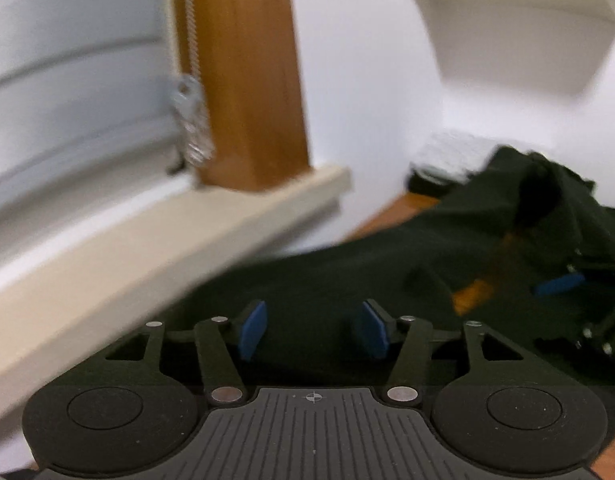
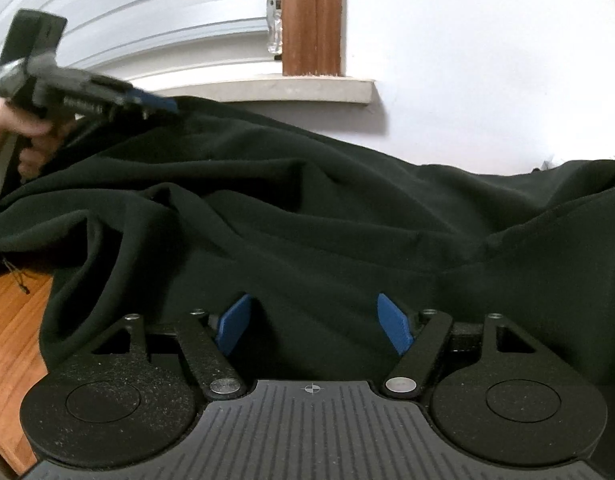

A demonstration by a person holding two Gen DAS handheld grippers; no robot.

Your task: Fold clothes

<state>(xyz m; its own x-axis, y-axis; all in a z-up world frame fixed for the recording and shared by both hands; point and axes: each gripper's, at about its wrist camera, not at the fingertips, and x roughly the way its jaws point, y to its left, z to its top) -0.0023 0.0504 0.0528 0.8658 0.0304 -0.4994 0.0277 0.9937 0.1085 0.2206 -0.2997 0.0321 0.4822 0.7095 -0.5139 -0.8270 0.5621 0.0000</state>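
Note:
A dark, almost black garment (image 1: 327,264) lies rumpled over a wooden table (image 1: 403,208). In the left wrist view my left gripper (image 1: 313,328) hovers over its near edge, blue pads (image 1: 253,330) apart with nothing pinched between them. The right gripper's blue pad (image 1: 559,284) shows at the far right, among the folds. From the right wrist camera, the garment (image 2: 307,208) fills the middle of the picture. My right gripper (image 2: 313,320) stands open right at the cloth, its pads not pressing on it. The left gripper (image 2: 159,102), held by a hand (image 2: 11,132), sits at the garment's far left edge.
A cream window sill (image 2: 267,90) with a wooden frame post (image 2: 311,20) and white blinds (image 2: 147,12) runs behind the table. Bare table wood (image 2: 11,320) shows at the left. A white textured cloth (image 1: 447,156) lies by the wall behind the garment.

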